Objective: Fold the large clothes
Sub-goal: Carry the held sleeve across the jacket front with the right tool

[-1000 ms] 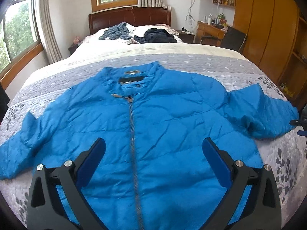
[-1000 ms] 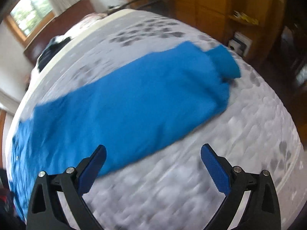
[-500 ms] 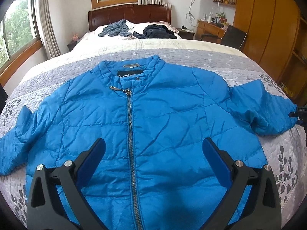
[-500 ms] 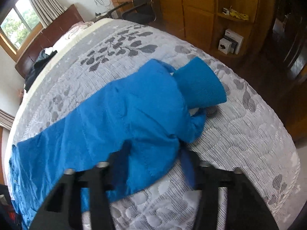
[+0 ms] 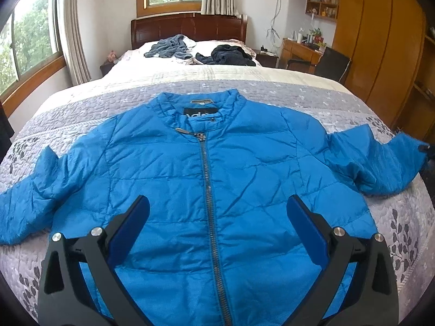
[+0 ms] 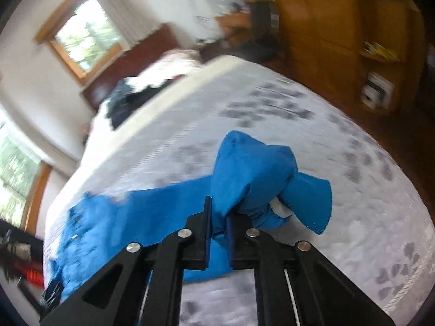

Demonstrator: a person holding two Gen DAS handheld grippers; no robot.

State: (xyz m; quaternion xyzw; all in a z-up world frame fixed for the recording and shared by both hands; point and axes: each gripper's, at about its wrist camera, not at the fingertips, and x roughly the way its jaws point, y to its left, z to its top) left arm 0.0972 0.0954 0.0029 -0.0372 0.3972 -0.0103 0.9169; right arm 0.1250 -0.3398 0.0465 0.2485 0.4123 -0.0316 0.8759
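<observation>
The right gripper has its jaws pinched together on a bunched fold of the blue jacket — the sleeve rises from the grip in a crumpled hump, its ribbed cuff hanging off to the right. The rest of the jacket trails left across the grey leaf-patterned bedspread. Beyond it — badly blurred — lies what looks like a heap of dark clothes near the wooden headboard.
</observation>
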